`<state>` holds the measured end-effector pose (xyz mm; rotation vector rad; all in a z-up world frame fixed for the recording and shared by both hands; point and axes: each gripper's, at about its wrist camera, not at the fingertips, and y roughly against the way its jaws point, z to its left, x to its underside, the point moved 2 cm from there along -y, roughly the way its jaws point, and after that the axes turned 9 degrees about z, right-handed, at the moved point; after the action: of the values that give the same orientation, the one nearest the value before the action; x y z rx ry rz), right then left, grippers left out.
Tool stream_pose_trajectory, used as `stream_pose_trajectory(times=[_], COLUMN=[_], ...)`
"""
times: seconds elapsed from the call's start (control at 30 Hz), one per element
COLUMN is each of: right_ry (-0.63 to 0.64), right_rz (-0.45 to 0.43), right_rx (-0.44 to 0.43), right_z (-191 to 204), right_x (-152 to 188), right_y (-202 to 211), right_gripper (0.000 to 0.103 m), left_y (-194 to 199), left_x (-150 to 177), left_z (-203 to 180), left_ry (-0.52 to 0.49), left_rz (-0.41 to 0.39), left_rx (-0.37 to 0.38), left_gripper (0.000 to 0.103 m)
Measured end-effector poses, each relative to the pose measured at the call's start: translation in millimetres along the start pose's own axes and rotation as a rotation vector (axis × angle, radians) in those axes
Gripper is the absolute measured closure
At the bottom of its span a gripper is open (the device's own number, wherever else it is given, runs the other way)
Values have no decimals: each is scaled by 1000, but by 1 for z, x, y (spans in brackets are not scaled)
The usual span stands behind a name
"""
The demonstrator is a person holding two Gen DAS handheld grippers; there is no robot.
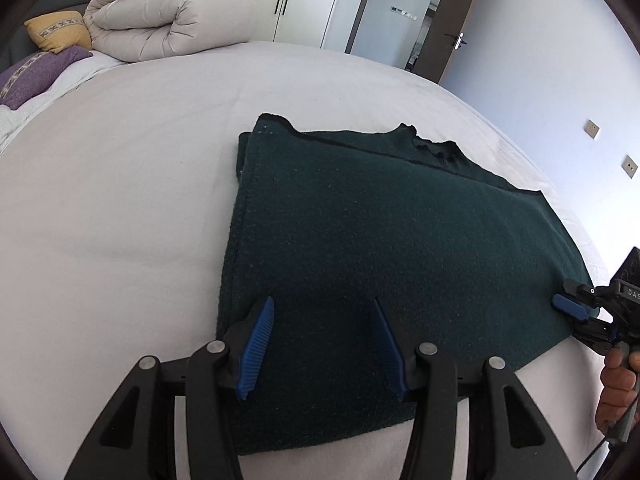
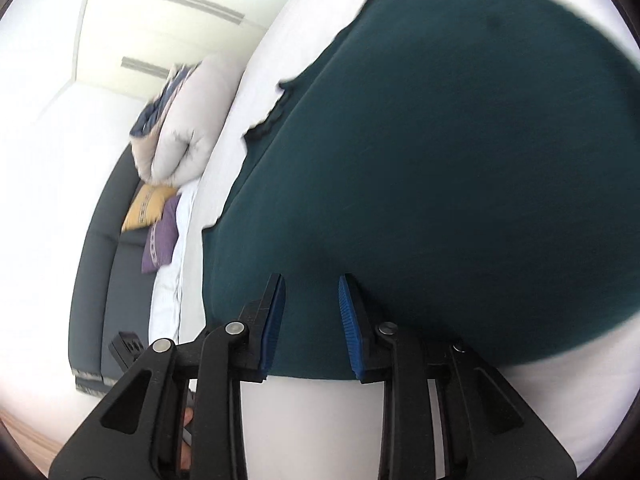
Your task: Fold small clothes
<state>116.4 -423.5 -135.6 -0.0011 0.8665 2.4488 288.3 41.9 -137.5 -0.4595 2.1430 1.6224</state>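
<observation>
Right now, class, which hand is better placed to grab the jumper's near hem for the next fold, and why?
Probably the left. The left tool hangs open straight over the near hem of the green jumper. The right tool sits at the jumper's right edge with a narrower gap.

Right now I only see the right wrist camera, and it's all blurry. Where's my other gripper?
Observer: Your left gripper is open over the sweater's near edge, pinching nothing.
Operator: Can you see my right one from there?
Observer: Yes. The right gripper is at the sweater's side edge, with a hand holding its handle.
Operator: What's past the bed?
Observer: A door handle on a brown door.
</observation>
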Motion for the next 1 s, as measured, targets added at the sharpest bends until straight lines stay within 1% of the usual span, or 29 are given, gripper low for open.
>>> stream_pose_trajectory(times=[0.07, 0.1, 0.2, 0.23, 0.27, 0.33, 0.4, 0.47, 0.53, 0.67, 0.73, 0.77, 0.83, 0.9, 1.0], right_ry=[-75, -115, -176, -199, -215, -194, -134, -41, 41, 143, 167, 171, 180, 176, 159], right_rz=[-95, -139, -271, -308, -340, -372, -366, -316, -249, -117, -52, -21, 20, 58, 62], right_rx=[-19, -15, 63, 92, 135, 133, 144, 153, 140, 125, 107, 96, 101, 111, 168], right_z=[-32, -47, -71, -74, -73, -65, -42, -8, 24, 85, 108, 116, 127, 129, 115], right_x=[-6, -7, -7, -3, 0, -1, -6, -15, -26, -46, -48, -51, -56, -61, -73], right_y=[43, 63, 116, 129, 140, 150, 144, 120, 89, 0, -40, -61, -98, -127, -152], right_gripper=[79, 79, 78, 74, 74, 74, 74, 74, 74, 74, 74, 74, 74, 74, 75], left_y=[2, 2, 2, 1, 1, -1, -2, -3, -4, -5, -6, -6, -7, -7, -7], left_x=[1, 1, 3, 3, 4, 6, 7, 7, 7, 8, 8, 8, 8, 8, 9], left_z=[3, 3, -1, -4, -7, -12, -16, -18, -18, -19, -20, -21, -22, -23, -23], left_ry=[16, 18, 1, -9, -21, -46, -63, -74, -79, -86, -91, -93, -97, -99, -97], left_rz=[-3, -2, 1, 4, 7, 10, 14, 19, 24, 28, 29, 29, 30, 31, 32], left_rx=[12, 13, -13, -28, -46, -86, -110, -128, -135, -146, -153, -157, -164, -168, -164], left_gripper=[50, 50, 50, 50, 50, 48, 46, 45, 45, 44, 44, 44, 43, 43, 43])
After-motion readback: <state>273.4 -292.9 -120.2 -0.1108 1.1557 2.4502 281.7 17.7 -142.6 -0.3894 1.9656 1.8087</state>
